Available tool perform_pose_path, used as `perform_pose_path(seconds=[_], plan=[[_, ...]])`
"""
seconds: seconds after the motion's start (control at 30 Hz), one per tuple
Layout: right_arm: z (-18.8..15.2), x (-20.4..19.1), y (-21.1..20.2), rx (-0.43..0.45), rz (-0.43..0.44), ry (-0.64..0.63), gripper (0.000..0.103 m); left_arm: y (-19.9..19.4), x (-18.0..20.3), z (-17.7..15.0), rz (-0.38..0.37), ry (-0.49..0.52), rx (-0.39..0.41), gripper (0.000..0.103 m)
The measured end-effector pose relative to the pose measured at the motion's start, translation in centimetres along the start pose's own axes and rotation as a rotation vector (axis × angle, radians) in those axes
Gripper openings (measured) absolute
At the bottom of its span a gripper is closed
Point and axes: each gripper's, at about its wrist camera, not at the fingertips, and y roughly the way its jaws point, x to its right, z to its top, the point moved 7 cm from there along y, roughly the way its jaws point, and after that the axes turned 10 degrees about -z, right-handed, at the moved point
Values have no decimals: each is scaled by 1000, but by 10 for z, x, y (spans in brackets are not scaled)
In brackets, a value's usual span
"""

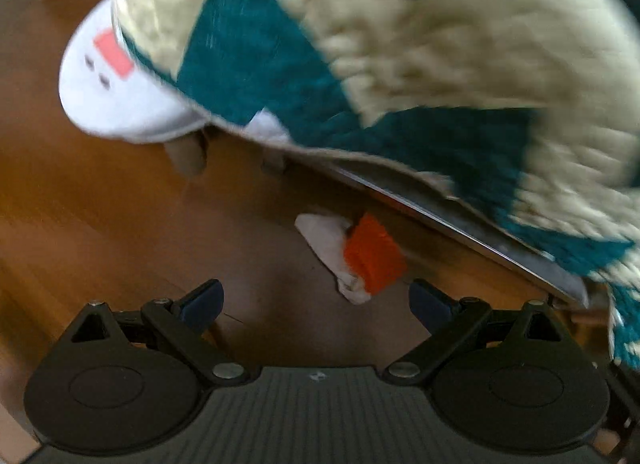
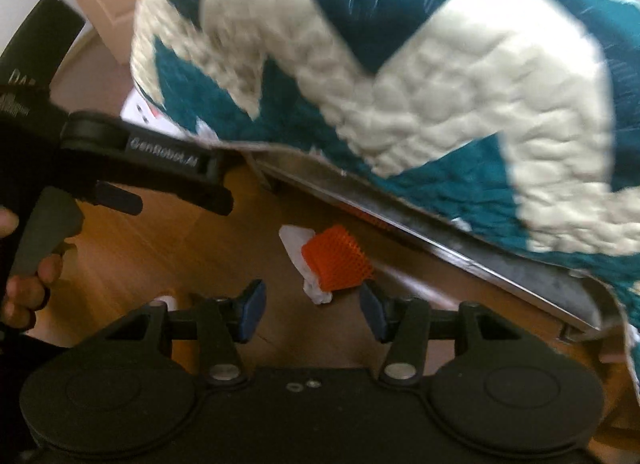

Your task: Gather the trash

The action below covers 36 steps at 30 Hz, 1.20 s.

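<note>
An orange foam net (image 1: 372,254) lies on a crumpled white tissue (image 1: 326,238) on the wooden floor, next to the bed's edge. My left gripper (image 1: 316,302) is open and empty, just short of the trash. In the right wrist view the orange net (image 2: 338,260) and tissue (image 2: 296,244) lie just ahead of my right gripper (image 2: 312,314), which is open and empty. The left gripper (image 2: 120,196) shows there from the side, at the left, held by a hand.
A bed with a teal and cream quilt (image 1: 360,44) fills the top and right; its metal frame rail (image 1: 440,220) runs diagonally above the trash. A white pillow (image 1: 116,84) with a pink patch sticks out at the left. Wooden floor (image 1: 100,204) lies to the left.
</note>
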Motion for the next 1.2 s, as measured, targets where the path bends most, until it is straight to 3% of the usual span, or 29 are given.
perform_pose_path(seconds=[0.13,0.4,0.67,0.87,1.03,1.2], plan=[[1,-9,51,-38,-11,-51,51,48,-20,11,1,-86,-37,100],[-6,-23,139,-100,-21,-112,50,133,-44,22,1,-143,-95,99],[-6,-37,199,-132,-54,-187,50,181,-55,23,-8,-179,-126,99],[-8,-43,218,-119,-70,-214,49,201,-45,21,-30,-179,-130,99],[-15,-38,230,-123,-90,-212,48,216,-37,19,-30,-154,-137,86],[-22,-28,240,-137,-108,-192,43,219,-34,18,-41,-145,-157,65]])
